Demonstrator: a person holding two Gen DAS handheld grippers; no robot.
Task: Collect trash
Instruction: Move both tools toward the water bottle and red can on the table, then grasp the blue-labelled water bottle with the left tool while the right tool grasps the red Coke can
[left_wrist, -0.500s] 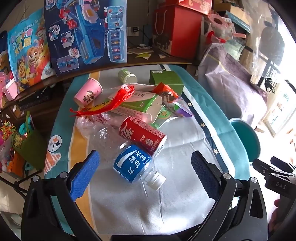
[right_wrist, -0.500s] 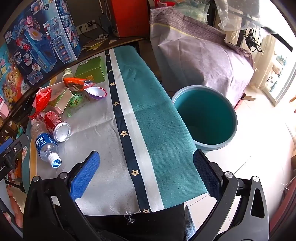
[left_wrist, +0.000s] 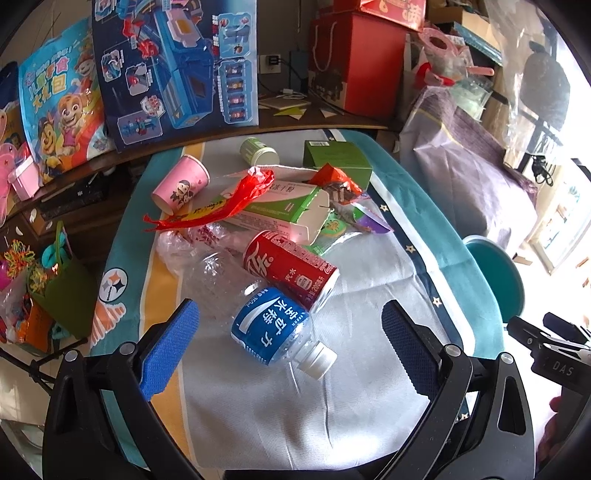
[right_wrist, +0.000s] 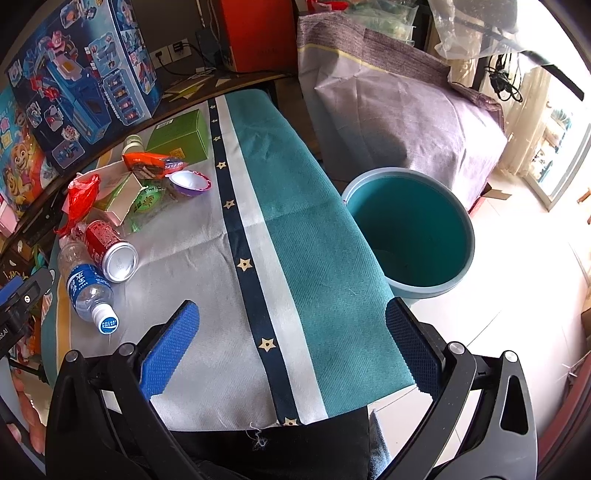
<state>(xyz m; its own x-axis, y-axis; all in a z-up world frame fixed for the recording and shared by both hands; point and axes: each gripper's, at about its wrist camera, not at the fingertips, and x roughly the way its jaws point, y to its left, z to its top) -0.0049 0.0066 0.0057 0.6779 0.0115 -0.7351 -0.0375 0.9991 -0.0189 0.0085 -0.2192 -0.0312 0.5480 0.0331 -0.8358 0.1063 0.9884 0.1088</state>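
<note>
Here, on my left wrist camera, the left gripper (left_wrist: 290, 347) hangs above the cloth-covered table (left_wrist: 369, 406) with its blue-padded fingers (left_wrist: 168, 354) spread wide and nothing between the pads. Just ahead of them lies a clear plastic bottle with a blue label and white cap (left_wrist: 273, 328), on its side with the cap pointing toward me. A red drink can (left_wrist: 291, 269) lies touching the bottle's far side. Beyond it I see a crumpled clear plastic wrapper (left_wrist: 192, 240), a red plastic strip (left_wrist: 225, 203) draped over a white-and-green carton (left_wrist: 284, 214), a pink paper cup (left_wrist: 181, 188) tipped on its side, a small green-and-white tub (left_wrist: 258, 151), a green cardboard box (left_wrist: 340, 158) and an orange snack wrapper (left_wrist: 336, 184). The rim of a round teal plastic bin (left_wrist: 498, 273) shows past the table's right edge. On my right wrist camera, the right gripper (right_wrist: 291, 349) also has its jaws fully apart and empty, hanging over the teal and grey striped part of the tablecloth (right_wrist: 317, 258). The trash sits well off to its left: the bottle (right_wrist: 88, 288) and the can (right_wrist: 110, 251) side by side, the carton (right_wrist: 118, 199), the orange wrapper (right_wrist: 155, 166), a purple foil cup (right_wrist: 190, 182) and the green box (right_wrist: 181, 136) farther back. The teal bin (right_wrist: 410, 229) stands on the floor just beside the table's right edge, open and apparently empty.
</note>
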